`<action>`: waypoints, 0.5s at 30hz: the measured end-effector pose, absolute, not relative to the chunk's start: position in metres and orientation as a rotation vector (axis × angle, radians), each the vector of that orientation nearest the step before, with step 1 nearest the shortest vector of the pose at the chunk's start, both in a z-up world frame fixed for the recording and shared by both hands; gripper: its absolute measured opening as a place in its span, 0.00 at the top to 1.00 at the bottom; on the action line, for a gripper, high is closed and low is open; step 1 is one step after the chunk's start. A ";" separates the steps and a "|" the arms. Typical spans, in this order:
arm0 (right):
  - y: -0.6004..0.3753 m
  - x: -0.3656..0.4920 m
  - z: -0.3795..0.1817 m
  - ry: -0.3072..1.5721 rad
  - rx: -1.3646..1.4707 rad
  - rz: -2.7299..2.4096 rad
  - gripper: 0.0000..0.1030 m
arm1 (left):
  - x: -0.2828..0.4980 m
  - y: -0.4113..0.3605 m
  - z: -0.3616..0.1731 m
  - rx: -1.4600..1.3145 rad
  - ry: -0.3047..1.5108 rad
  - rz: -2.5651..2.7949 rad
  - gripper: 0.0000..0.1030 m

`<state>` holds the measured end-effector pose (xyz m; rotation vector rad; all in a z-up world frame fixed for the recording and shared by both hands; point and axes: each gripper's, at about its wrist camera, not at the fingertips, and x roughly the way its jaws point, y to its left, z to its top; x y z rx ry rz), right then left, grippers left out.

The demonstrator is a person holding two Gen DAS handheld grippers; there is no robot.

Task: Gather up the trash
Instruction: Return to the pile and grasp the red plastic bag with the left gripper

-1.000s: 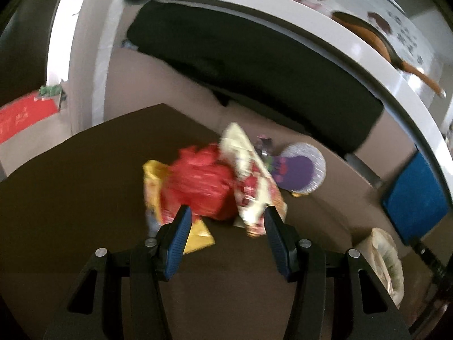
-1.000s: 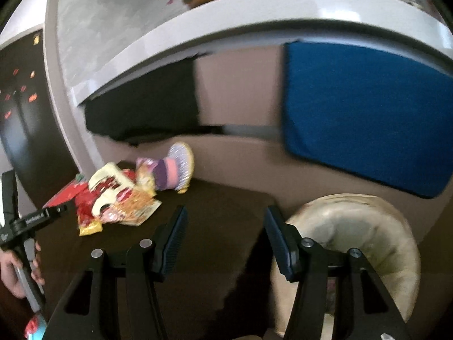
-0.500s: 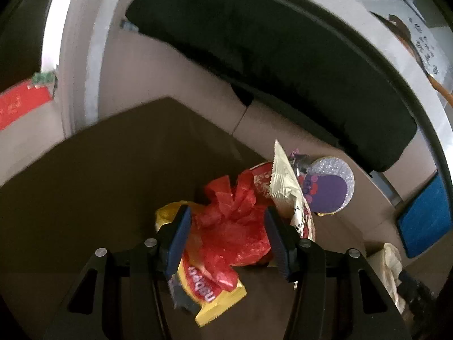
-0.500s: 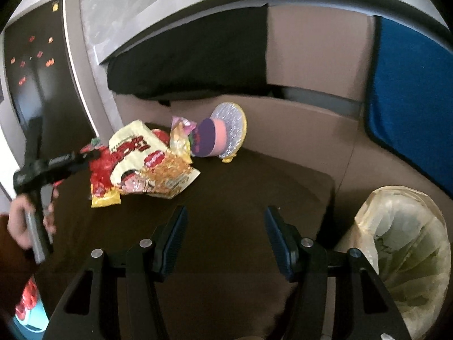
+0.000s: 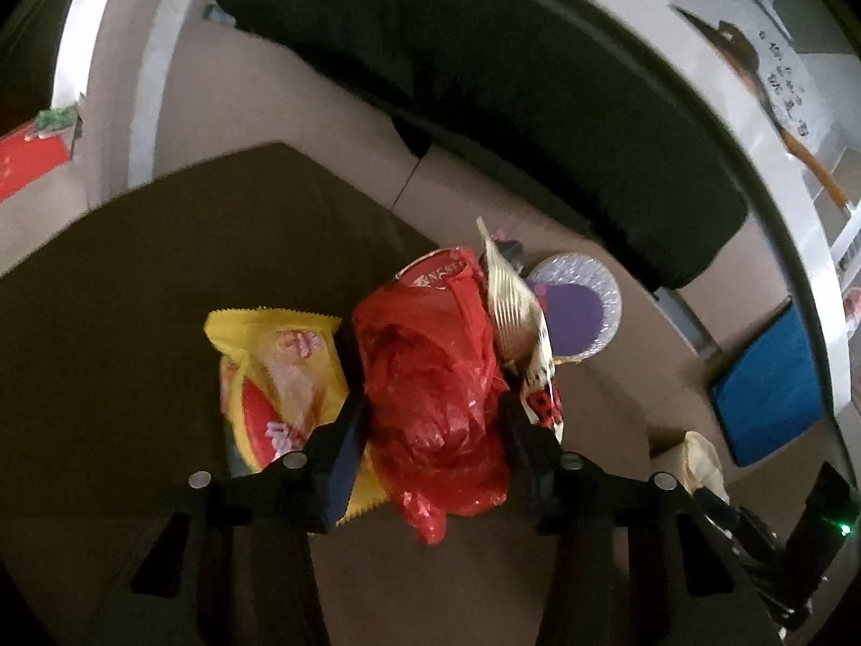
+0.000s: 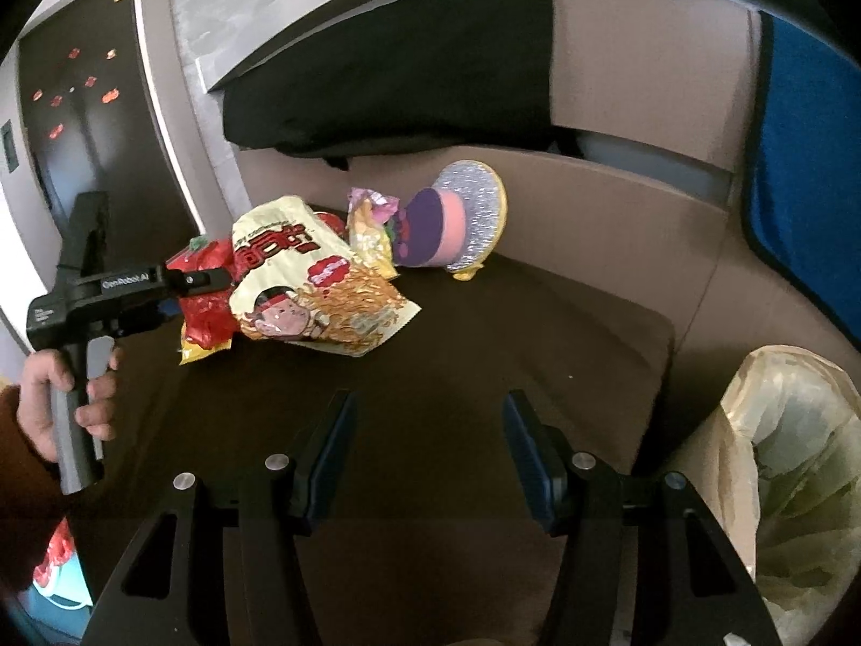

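Here the left tongs (image 5: 430,425) straddle the red bag (image 5: 430,404) near the surface's (image 5: 134,296) far edge, jaws spread; pinch only red plastic, sparing the yellow wrapper (image 5: 280,366). Right tongs (image 6: 430,452) hang spread, empty, by the bin (image 6: 791,484)

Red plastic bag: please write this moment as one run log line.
left tool: open, straddling red plastic bag | right tool: open, empty, above table | bin: lined, right of table
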<state>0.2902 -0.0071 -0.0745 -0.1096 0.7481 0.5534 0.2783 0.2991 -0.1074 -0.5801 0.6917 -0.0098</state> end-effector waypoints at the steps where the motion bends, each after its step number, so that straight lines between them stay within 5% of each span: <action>1: -0.006 0.290 -0.076 0.744 -0.120 0.556 0.48 | 0.272 0.298 -0.103 -0.572 0.681 -0.003 0.53; 15: 0.089 0.283 -0.075 0.687 -0.307 0.706 0.49 | 0.192 0.322 -0.062 -0.503 0.526 0.196 0.53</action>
